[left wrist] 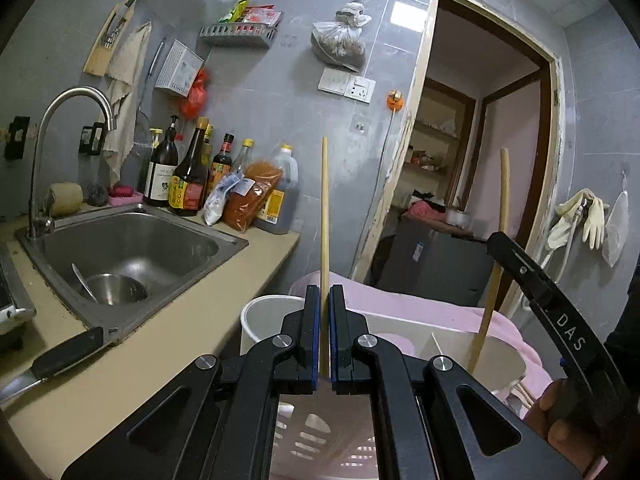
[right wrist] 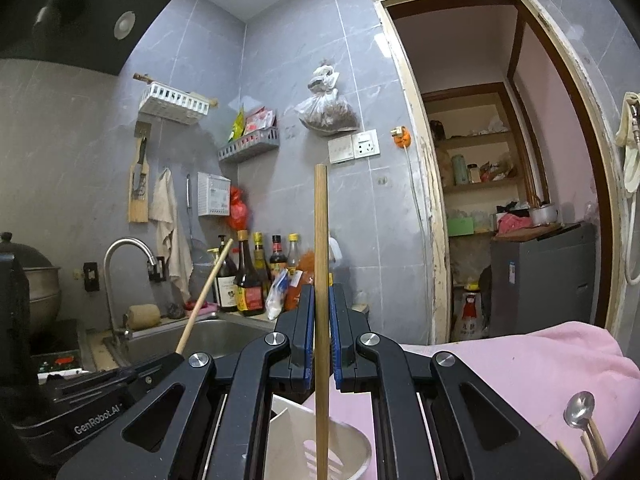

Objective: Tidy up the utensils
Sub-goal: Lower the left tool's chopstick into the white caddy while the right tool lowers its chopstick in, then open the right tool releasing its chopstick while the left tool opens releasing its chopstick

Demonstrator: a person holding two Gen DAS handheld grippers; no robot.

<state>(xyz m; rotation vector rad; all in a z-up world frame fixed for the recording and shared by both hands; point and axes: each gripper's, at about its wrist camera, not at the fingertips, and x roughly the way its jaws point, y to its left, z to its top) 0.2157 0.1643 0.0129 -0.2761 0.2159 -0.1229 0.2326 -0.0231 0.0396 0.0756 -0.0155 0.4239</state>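
My left gripper [left wrist: 324, 332] is shut on a thin wooden chopstick [left wrist: 324, 216] that stands upright above a white slotted utensil holder [left wrist: 496, 354]. My right gripper [right wrist: 321, 332] is shut on a thicker wooden chopstick [right wrist: 320, 256], its lower end down inside the holder [right wrist: 352, 446]. That chopstick also shows in the left wrist view [left wrist: 494, 276], with the right gripper's body beside it. The left one shows tilted in the right wrist view [right wrist: 206, 292]. A metal spoon [right wrist: 579, 406] and more chopsticks [right wrist: 596, 444] lie on a pink cloth [right wrist: 520, 364] at the lower right.
A steel sink [left wrist: 132, 248] with a bowl and a tap [left wrist: 60, 136] is to the left. Sauce bottles [left wrist: 192, 176] line the back of the beige counter [left wrist: 160, 360]. A black-handled knife [left wrist: 60, 356] lies on the counter. A white bucket [left wrist: 264, 316] stands beside the holder. A doorway is at the right.
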